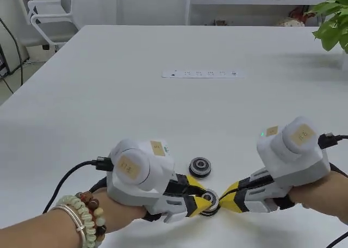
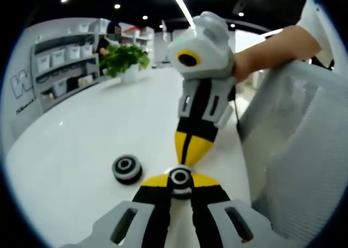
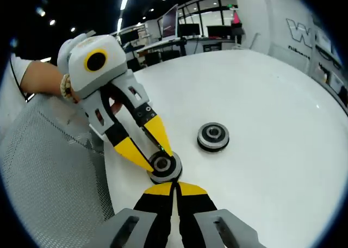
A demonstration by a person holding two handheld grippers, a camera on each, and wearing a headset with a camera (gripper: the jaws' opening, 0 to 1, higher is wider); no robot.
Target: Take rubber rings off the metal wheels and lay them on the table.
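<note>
A metal wheel (image 1: 210, 200) with a black rubber ring sits low over the white table (image 1: 163, 112), with my left gripper (image 1: 203, 197) shut on it from the left. In the left gripper view the wheel (image 2: 180, 178) lies between the two yellow jaws of that gripper (image 2: 180, 181). My right gripper (image 1: 224, 198) comes from the right, its yellow tips pinched together at the wheel's rim, on the rubber ring (image 3: 168, 177). The right gripper (image 3: 175, 186) meets the wheel (image 3: 165, 165) head-on. A second ringed wheel (image 1: 200, 167) lies flat just behind.
A flush socket strip (image 1: 202, 74) sits mid-table. A leafy plant (image 1: 333, 19) stands at the far right and a white chair (image 1: 46, 14) at the far left. A white mesh chair back (image 2: 293, 150) is close beside the near table edge.
</note>
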